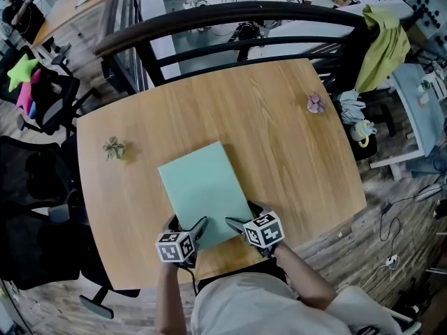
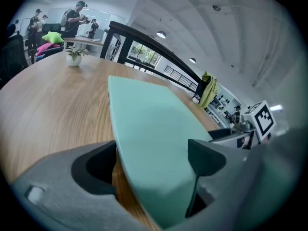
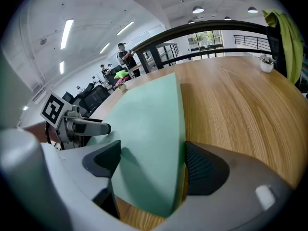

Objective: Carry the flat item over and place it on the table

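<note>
Above the counter's (image 1: 300, 152) near edge, left gripper (image 1: 187, 226) and right gripper (image 1: 242, 217) clamp the green board (image 1: 202, 183) (one per corner); uneven release could skew it.

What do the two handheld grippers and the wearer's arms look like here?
The left gripper and right gripper have grey moulded bodies with dark jaw pads and a white cube of black square markers. The person wears a light top; forearms bare.

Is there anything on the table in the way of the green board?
Nothing visible is. The left gripper and the right gripper clamp the green board over a bare part of the table. The green plant stands off to its left, the pink plant off to its right.
</note>
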A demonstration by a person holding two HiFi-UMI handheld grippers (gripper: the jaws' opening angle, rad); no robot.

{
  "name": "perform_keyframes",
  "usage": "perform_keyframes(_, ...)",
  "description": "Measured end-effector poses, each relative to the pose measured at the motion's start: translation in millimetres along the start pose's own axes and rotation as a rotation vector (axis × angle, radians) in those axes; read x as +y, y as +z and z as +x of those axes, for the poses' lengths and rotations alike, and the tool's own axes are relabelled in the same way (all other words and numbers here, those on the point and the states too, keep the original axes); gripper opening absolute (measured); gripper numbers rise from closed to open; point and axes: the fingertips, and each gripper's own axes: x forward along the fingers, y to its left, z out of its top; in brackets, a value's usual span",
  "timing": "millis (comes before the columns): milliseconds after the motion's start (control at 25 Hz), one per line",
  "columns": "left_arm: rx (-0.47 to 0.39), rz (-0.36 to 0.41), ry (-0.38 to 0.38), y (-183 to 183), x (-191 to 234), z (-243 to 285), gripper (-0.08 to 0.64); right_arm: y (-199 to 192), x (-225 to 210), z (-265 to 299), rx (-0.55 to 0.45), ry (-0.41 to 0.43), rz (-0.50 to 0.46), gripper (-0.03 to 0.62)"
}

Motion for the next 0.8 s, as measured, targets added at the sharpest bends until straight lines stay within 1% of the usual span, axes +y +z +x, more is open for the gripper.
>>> perform_keyframes(440,0.003,0.027,0.008,12,10,9,0.474,10,-4,12,-0.009,-0.014,0.006,0.433)
perform_keyframes(800,0.001,0.024,0.019,15,12,10,0.474,14,-6,14,-0.016,-0.007,0.007,0.434)
